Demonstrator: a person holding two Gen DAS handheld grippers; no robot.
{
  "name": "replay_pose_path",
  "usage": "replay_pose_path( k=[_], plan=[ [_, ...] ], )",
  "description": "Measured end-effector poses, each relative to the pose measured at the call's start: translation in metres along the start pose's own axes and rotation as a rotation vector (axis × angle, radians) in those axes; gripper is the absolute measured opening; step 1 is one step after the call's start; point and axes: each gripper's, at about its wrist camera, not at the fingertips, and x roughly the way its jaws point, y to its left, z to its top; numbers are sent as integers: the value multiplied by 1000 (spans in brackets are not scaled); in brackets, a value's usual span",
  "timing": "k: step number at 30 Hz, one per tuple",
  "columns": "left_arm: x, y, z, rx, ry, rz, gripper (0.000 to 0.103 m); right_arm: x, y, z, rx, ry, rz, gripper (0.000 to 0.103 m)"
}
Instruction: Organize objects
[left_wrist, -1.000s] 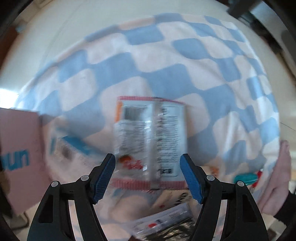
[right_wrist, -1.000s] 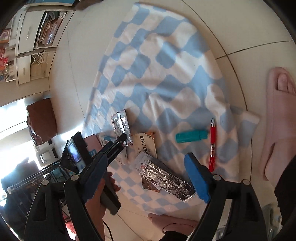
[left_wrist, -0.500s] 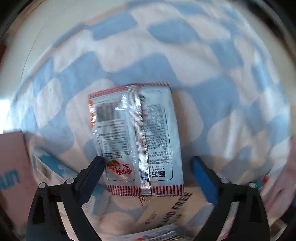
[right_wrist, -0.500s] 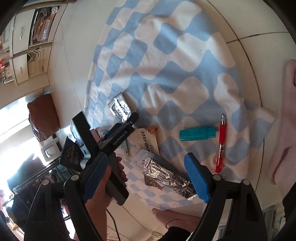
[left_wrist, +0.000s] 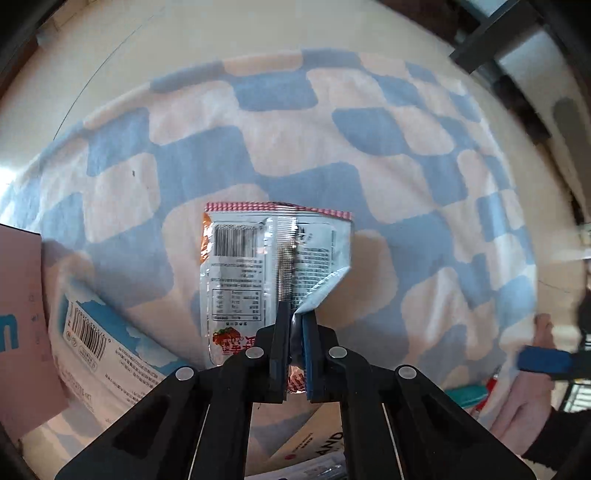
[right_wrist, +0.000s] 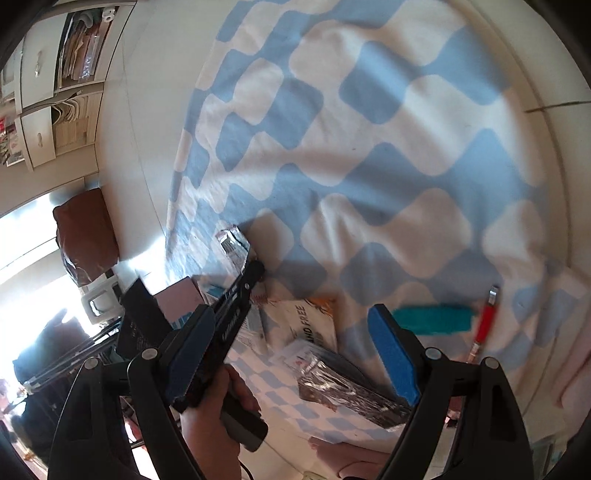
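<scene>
A silver snack packet (left_wrist: 251, 258) with red-checked ends lies back-up on the blue-and-white checked blanket (left_wrist: 369, 129). My left gripper (left_wrist: 293, 332) points straight down, its jaws closing tight on the packet's near edge. That edge and corner crumple up between the pads. In the right wrist view the same packet (right_wrist: 231, 243) sits at the tip of the left tool (right_wrist: 255, 271), held by a hand (right_wrist: 210, 417). My right gripper (right_wrist: 290, 314) stands open and holds nothing, above a white card (right_wrist: 310, 321) and a foil pack (right_wrist: 343, 384). A teal object (right_wrist: 432, 319) and a red pen (right_wrist: 484, 321) lie just right of its right finger.
A pink box (left_wrist: 18, 325) and a white-and-blue carton (left_wrist: 103, 343) lie left of the packet. A pink slipper (right_wrist: 576, 369) rests at the blanket's right edge. Shelves (right_wrist: 74, 55) and a brown bag (right_wrist: 86, 229) stand on the floor beyond the blanket.
The left gripper stood open astride the packet; now it is shut on the packet's near edge, which has buckled. The right gripper has dropped lower, nearer the teal object and pen.
</scene>
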Motion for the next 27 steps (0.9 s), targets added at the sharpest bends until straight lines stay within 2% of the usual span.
replay_pose_path(
  k=[2,4,6,10,11,12,13,14,15,16,19,21,23,26,27],
  plan=[
    [-4,-3,-1,7,-25,-61,3,18,3,9,10,61,36,85],
    [-10,0,-4,12,-45,-157,3,37,8,18,9,106,64,85],
    [-15,6,-7,9,-42,-210,3,54,12,24,9,139,81,85],
    [-22,11,-9,-9,-37,-295,3,76,23,33,-28,140,113,85],
    [-23,10,-7,-2,-34,-306,3,81,26,34,-48,135,133,82],
    [-24,12,-10,6,-32,-312,3,86,30,35,-74,133,137,73],
    [-32,17,-17,12,-30,-317,3,94,33,34,-102,144,115,56],
    [-33,16,-19,20,-29,-316,3,106,35,31,-122,181,70,45],
    [-40,18,-24,25,-26,-307,3,114,36,29,-131,208,55,20],
    [-41,17,-26,36,-18,-287,3,123,37,25,-146,243,31,1],
    [-52,2,-36,68,6,-193,6,122,37,12,-161,209,-24,1],
    [-63,-2,-42,49,31,-159,18,115,39,4,-159,191,-18,1],
    [-80,-3,-52,21,78,-106,35,103,47,-1,-166,151,-8,1],
    [-111,8,-75,-70,139,-57,36,86,79,-14,-203,134,76,1],
    [-130,20,-92,-145,169,-58,36,83,95,-20,-229,137,104,1]
  ],
)
